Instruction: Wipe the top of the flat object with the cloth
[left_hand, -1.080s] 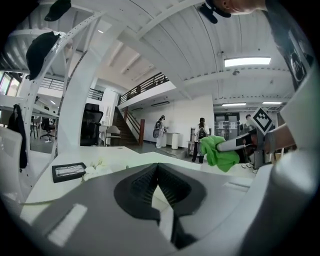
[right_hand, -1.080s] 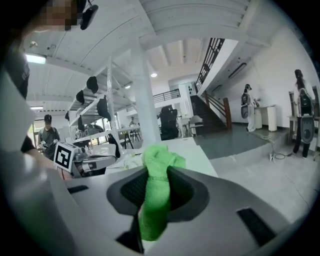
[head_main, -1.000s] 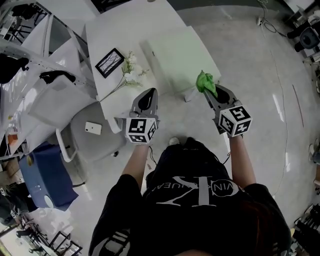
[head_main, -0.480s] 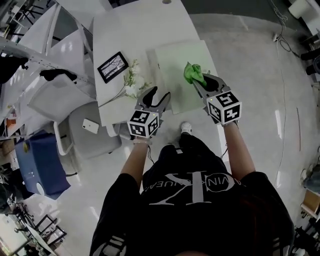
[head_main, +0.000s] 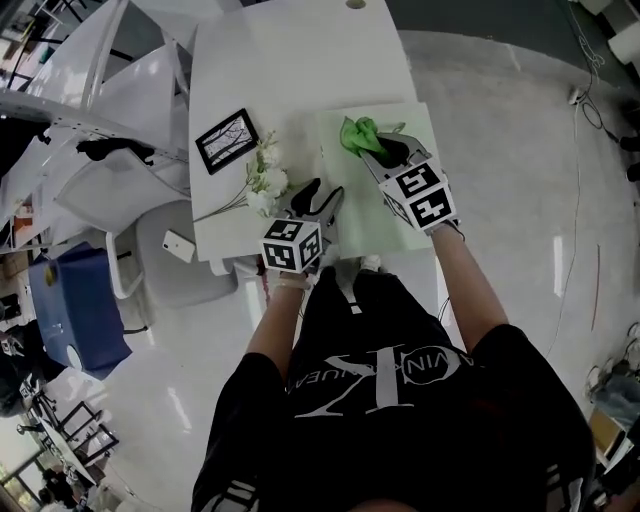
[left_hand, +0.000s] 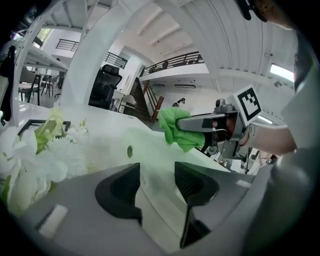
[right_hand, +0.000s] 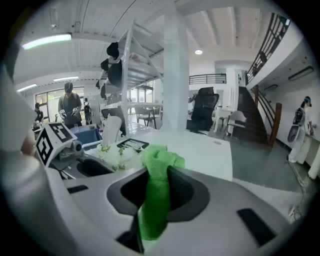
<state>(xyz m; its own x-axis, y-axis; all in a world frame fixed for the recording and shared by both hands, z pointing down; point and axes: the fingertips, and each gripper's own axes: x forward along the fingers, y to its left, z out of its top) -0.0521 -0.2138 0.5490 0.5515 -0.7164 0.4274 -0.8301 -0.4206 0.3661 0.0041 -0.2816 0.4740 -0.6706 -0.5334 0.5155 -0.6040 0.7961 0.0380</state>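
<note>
A pale green flat board (head_main: 385, 215) lies on the right part of the white table (head_main: 290, 60). My right gripper (head_main: 388, 152) is shut on a bright green cloth (head_main: 356, 132), which hangs over the board's far half. In the right gripper view the cloth (right_hand: 156, 200) is pinched between the jaws. My left gripper (head_main: 320, 198) is open at the board's near left edge. In the left gripper view the board (left_hand: 150, 150) shows in the gap between the jaws, apart from the pads (left_hand: 192, 185); the cloth (left_hand: 175, 131) hangs further on.
White flowers (head_main: 266, 176) and a black picture frame (head_main: 226, 140) lie on the table left of the board. A grey chair (head_main: 190, 265) with a phone (head_main: 180, 245) on it stands at the left, beside a blue bin (head_main: 72, 322). People stand in the background of the right gripper view.
Both grippers have moved forward from above the floor to over the table. The left jaws have gone from shut to open. The cloth now hangs over the board.
</note>
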